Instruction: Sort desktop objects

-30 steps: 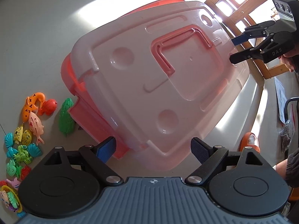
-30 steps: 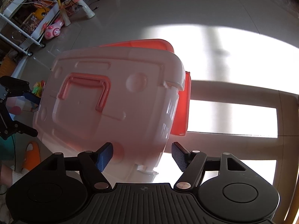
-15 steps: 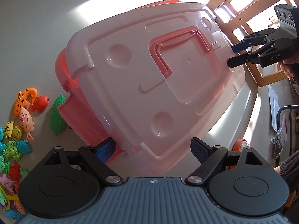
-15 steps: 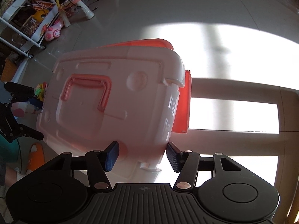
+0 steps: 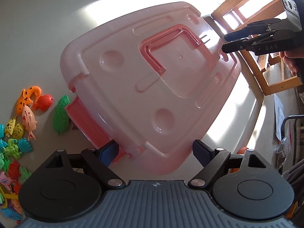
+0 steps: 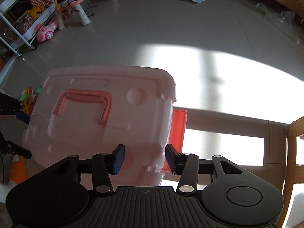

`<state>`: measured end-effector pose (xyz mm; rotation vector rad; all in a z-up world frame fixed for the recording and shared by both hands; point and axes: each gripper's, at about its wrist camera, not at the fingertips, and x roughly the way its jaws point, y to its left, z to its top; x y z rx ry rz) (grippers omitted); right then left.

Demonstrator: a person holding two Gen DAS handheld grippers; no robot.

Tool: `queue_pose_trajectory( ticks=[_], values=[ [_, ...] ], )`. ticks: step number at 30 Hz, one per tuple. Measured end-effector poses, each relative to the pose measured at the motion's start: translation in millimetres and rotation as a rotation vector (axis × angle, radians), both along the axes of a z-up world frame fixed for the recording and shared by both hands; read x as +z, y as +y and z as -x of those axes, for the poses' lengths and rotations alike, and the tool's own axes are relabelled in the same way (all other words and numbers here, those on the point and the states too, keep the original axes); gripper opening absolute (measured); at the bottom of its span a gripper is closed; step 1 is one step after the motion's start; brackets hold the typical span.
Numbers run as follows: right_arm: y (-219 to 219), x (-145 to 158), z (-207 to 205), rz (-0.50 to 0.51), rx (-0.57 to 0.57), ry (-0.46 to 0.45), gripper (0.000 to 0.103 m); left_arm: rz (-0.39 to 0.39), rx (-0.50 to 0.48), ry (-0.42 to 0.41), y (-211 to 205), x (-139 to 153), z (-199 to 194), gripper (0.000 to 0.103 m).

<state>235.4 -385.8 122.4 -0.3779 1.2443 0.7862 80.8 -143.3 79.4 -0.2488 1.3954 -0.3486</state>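
Now right gripper (image 6: 144, 158) narrowing, nothing pinched; left gripper (image 5: 155, 152) wide, lid (image 5: 152, 87) shifted.

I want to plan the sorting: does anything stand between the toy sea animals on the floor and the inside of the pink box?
Yes. The translucent pink lid covers the top of the box, so the toy sea animals beside it cannot go in. Nothing visible lies on the floor between them.
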Motion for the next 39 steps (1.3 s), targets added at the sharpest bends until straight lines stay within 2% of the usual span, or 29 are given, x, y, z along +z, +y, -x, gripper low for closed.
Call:
queue_pose_trajectory(
  ticks=[2, 5, 12, 16, 21, 27, 34, 39],
  values=[
    [9.7, -4.3, 4.3, 0.037, 0.036, -0.025, 0.046, 0.001, 0.005, 0.004, 1.4, -0.6, -0.7, 0.086],
    [10.0, -5.5, 2.7, 0.042, 0.030, -0.030, 0.049, 0.003, 0.017, 0.004, 2.7, -1.1, -1.1, 0.086],
    [13.3, -3.9, 7.9, 0.071, 0.046, -0.069, 0.050, -0.002, 0.054, 0.000, 4.4, 1.3, -2.4, 0.087],
    [16.0, -4.1, 15.3, 0.088, 0.046, -0.091, 0.052, -0.059, 0.048, 0.014, 2.2, -1.7, -1.0, 0.090],
    [20.3, -2.7, 25.0, 0.118, 0.063, -0.137, 0.054, -0.067, 0.071, 0.020, 5.7, -0.5, 1.2, 0.090],
    [26.5, 5.4, 36.2, 0.158, 0.104, -0.193, 0.053, -0.083, 0.051, -0.029, -2.0, 15.1, 6.0, 0.090],
    [21.7, 30.5, 60.4, 0.151, 0.095, -0.216, 0.053, -0.164, 0.036, -0.091, -27.4, 43.3, 19.2, 0.090],
    [15.2, 50.1, 86.2, 0.139, 0.040, -0.215, 0.053, -0.273, -0.013, -0.122, -58.7, 58.2, 36.2, 0.090]
  ],
)
